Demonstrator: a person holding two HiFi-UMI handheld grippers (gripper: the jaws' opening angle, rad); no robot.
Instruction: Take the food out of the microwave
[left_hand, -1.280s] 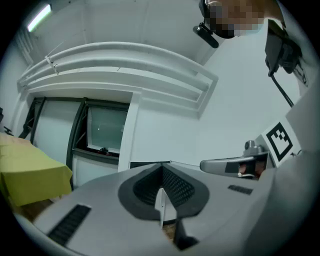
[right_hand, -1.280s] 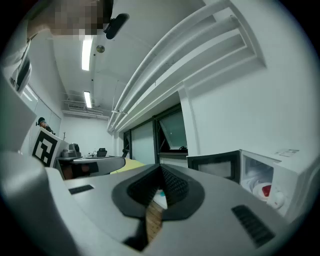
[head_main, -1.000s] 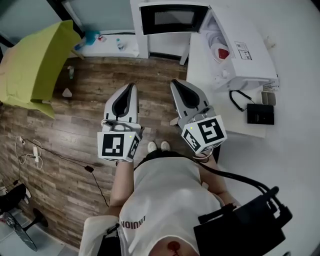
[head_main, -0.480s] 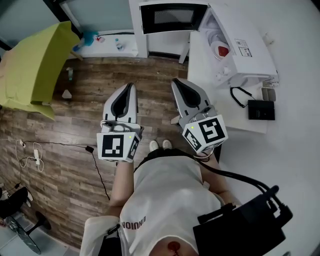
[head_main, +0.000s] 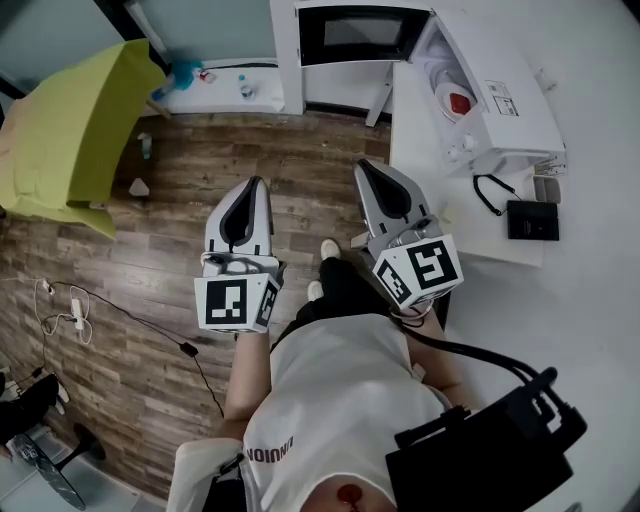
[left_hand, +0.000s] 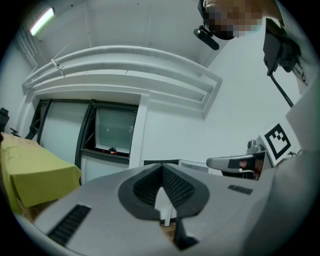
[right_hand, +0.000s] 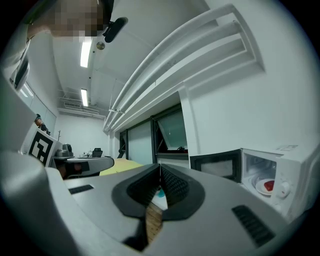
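Grippers held level, pointing fwd: left gripper (head_main: 256, 184) & right gripper (head_main: 363, 166) both jaws together, empty. Red food (head_main: 459, 101) on white plate (head_main: 443, 92) inside open microwave (head_main: 505, 120), well ahead-right.

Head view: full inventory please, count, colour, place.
microwave: 1, white, door open, on the table, top right
plate: 1, white, with red food, inside the microwave
table: 1, white, right
flat case: 1, black, on the table by a black cable
cloth: 1, yellow-green, top left
power strip: 1, white, on the wood floor, left
bag: 1, black, bottom right
left gripper: 1, grey-white, shut, empty, centre
right gripper: 1, grey-white, shut, empty, centre right
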